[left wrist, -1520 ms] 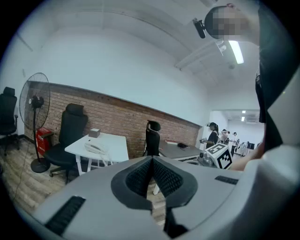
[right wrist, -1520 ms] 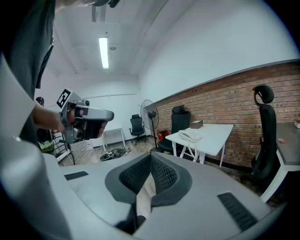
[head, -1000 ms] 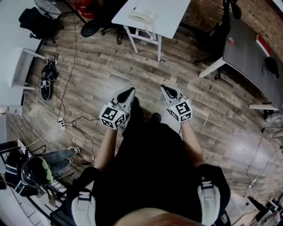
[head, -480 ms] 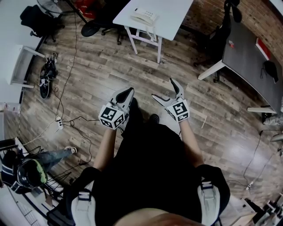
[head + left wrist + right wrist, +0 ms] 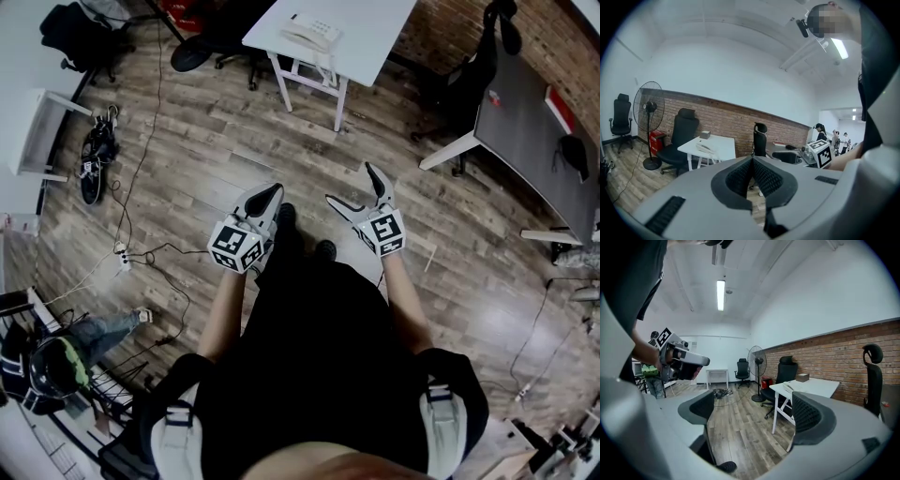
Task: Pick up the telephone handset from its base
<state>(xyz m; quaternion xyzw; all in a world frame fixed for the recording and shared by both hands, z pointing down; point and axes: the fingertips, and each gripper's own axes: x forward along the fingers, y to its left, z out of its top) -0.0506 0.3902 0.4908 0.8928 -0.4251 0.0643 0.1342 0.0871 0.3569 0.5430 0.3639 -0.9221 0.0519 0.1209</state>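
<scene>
The left gripper (image 5: 267,195) is held low in front of the person, its jaws pressed together with nothing between them. Seen along those jaws, the white table (image 5: 723,143) stands well ahead and off to their left. A black office chair (image 5: 679,138) sits further left of it.

Ahead of both tools and well apart from them, the telephone (image 5: 312,32) lies on that table near its close edge. Its handset (image 5: 300,36) appears to rest on the base, though it is too small here to tell how it lies.

The right gripper (image 5: 350,184) points the same way. Its jaws have just been opening and now stand at their widest, with only bare wooden floor (image 5: 740,427) between the pads. Along its line the table sits ahead and towards the right-hand pad.

The step in hand looks like the approach, with all of the grasp left to do. The wide right gripper seems the one made ready, so it is best brought up to the table's near edge with the jaws kept spread. It should be lined up so the handset's narrow middle lies crosswise between the pads. Closing should wait until both pads flank the handset. The cord (image 5: 323,64) hanging below the table edge could drag the base on the lift, and the shut left gripper could steady it.
</scene>
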